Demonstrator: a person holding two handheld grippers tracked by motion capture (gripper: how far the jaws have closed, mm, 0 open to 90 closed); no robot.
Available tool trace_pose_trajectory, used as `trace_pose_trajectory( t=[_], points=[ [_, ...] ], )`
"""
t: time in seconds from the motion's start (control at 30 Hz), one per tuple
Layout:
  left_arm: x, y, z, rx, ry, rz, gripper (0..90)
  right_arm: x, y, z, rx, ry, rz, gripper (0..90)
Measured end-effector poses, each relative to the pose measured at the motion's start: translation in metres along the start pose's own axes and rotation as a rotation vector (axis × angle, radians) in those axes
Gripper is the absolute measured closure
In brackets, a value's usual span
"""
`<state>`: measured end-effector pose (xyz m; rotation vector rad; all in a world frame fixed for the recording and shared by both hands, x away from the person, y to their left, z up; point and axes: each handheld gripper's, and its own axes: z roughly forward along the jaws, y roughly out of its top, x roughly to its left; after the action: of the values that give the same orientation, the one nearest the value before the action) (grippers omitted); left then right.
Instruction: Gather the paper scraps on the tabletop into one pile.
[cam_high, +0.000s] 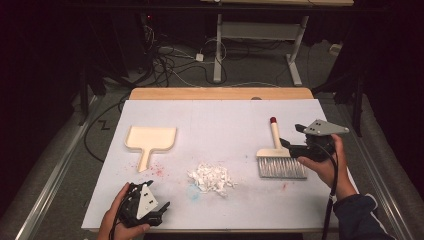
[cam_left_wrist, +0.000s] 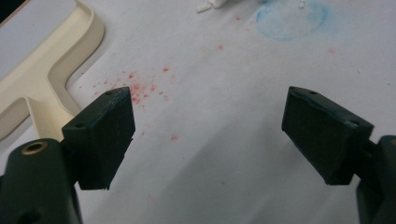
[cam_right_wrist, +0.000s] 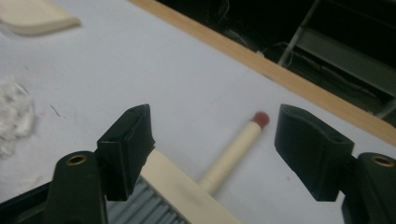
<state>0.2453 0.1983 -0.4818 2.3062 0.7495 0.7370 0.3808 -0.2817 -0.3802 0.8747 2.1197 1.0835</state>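
White paper (cam_high: 220, 125) covered most of the tabletop, smooth and matte, with a bare wooden strip (cam_high: 220, 93) along the far edge and dark floor strewn with cables beyond. Faint red specks (cam_left_wrist: 140, 88) and a pale blue ring stain (cam_left_wrist: 292, 18) marked the sheet near its front half.

At the right side of the sheet lay the hand brush (cam_high: 280, 157), flat on the paper. Its block and round tapering handle were cream-coloured, smooth like plastic or painted wood; the handle pointed toward the far edge and ended in a small red cap (cam_right_wrist: 260, 119). A dense row of straight grey bristles (cam_high: 282, 168) pointed toward the person.

Just beside the brush, at its right, the right gripper (cam_high: 292, 147) hung in the person's hand, its black, blocky jaws spread wide. In the right gripper view the handle lay between them, untouched by either pad, and the left jaw stood just over the block.

Near the front left corner the left gripper (cam_high: 162, 210) rested low, jaws wide apart over bare paper, holding nothing.

A cream dustpan (cam_high: 150, 140), flat with a raised rim and short handle, lay at the left. Between it and the brush sat a loose heap of crumpled white scraps (cam_high: 212, 177).
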Motion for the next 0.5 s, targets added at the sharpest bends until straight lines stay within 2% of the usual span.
trace_pose_trajectory(
  t=[0.13, 0.2, 0.33, 0.5],
  points=[
    [0.001, 0.000, -0.002, -0.008, 0.007, -0.003, 16.1, 0.011, 0.003, -0.012, -0.083, -0.031, 0.003, 26.0],
    [0.001, 0.000, -0.003, -0.012, 0.011, -0.006, 16.1, 0.017, 0.002, -0.017, -0.106, -0.041, 0.001, 26.8],
    [0.000, 0.000, -0.003, -0.014, 0.011, 0.000, 16.1, 0.027, -0.003, -0.028, -0.132, -0.063, -0.015, 27.1],
    [-0.001, 0.001, -0.002, -0.010, 0.007, 0.006, 16.1, 0.037, -0.013, -0.039, -0.168, -0.062, -0.037, 27.5]
  ],
)
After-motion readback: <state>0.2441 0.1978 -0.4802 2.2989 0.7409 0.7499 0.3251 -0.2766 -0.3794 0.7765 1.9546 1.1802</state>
